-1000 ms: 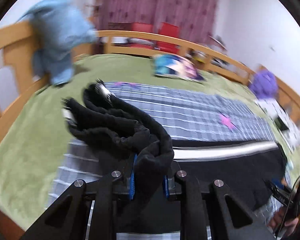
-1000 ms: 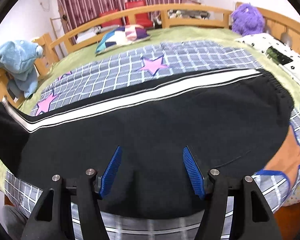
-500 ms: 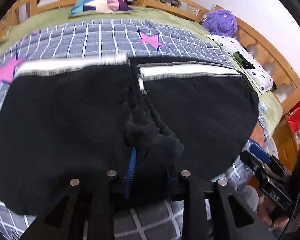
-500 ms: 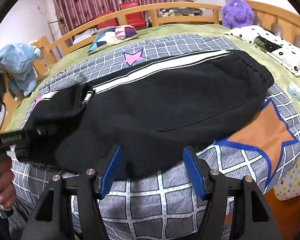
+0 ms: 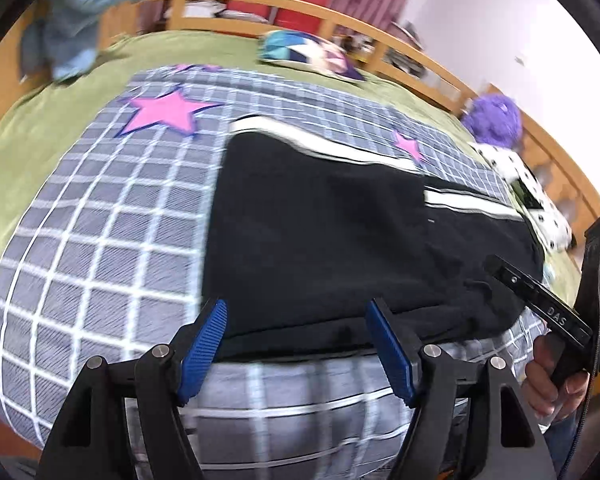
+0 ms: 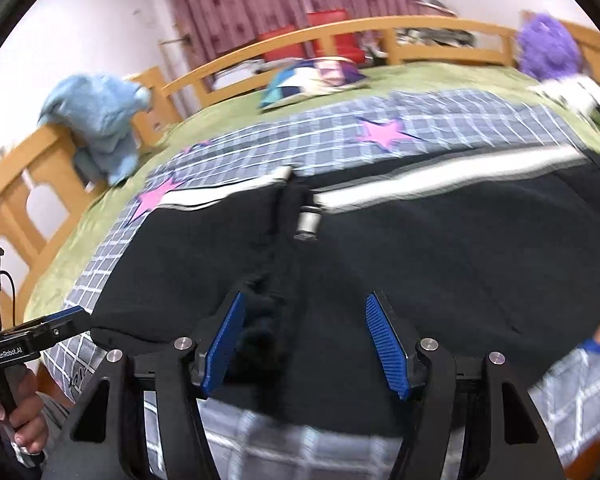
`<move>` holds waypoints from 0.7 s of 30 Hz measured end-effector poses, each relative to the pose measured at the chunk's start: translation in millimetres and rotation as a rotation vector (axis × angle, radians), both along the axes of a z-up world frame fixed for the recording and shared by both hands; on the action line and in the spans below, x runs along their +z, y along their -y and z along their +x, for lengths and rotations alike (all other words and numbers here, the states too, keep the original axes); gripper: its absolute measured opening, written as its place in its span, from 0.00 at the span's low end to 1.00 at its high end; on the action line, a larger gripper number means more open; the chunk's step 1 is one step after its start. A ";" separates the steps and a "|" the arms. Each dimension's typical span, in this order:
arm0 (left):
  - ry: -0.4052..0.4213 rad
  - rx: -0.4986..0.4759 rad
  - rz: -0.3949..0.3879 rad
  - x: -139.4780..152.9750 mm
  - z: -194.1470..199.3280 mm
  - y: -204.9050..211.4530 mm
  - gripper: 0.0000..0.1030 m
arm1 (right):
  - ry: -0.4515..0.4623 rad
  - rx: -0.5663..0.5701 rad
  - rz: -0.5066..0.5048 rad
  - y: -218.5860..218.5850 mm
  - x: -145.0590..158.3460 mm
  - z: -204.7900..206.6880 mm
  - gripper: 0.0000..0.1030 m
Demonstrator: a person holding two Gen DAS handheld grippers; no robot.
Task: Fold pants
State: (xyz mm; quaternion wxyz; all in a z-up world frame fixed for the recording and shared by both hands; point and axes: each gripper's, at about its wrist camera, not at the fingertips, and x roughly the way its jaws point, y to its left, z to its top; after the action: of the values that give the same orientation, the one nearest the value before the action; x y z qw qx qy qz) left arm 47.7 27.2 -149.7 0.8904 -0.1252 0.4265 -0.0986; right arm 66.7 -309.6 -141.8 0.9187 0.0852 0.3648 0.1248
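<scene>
From the left wrist we are looking down at the pants (image 5: 340, 232), black with a white side stripe, lying folded across the checked quilt (image 5: 100, 240). Their long axis is running from left to right along the bed's near edge, the stripe on the far side. The left gripper (image 5: 298, 350) is hovering over the near hem; its jaws have just been opening and are now standing wide, with no cloth pinched between the blue pads (image 5: 204, 344). At the right edge a hand (image 5: 556, 380) is holding the other tool.

From the right wrist we are seeing the same pants (image 6: 440, 248) stretching sideways, the folded-over leg end lying on the left half, with a bunched ridge running toward us. The right gripper (image 6: 304, 344) is standing partly open above that ridge, gripping nothing. The left hand (image 6: 24, 416) is showing at the lower left.
</scene>
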 end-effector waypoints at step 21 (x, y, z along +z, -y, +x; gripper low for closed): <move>0.012 -0.002 -0.163 -27.2 -3.4 -58.8 0.68 | -0.109 0.090 -0.046 -31.0 -28.9 -8.2 0.49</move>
State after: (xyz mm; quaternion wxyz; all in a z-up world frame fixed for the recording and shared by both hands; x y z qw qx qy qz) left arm 44.3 85.9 -177.0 0.8796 -0.1965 0.4118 -0.1345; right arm 58.5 -278.6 -170.7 0.8927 0.0545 0.4205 0.1527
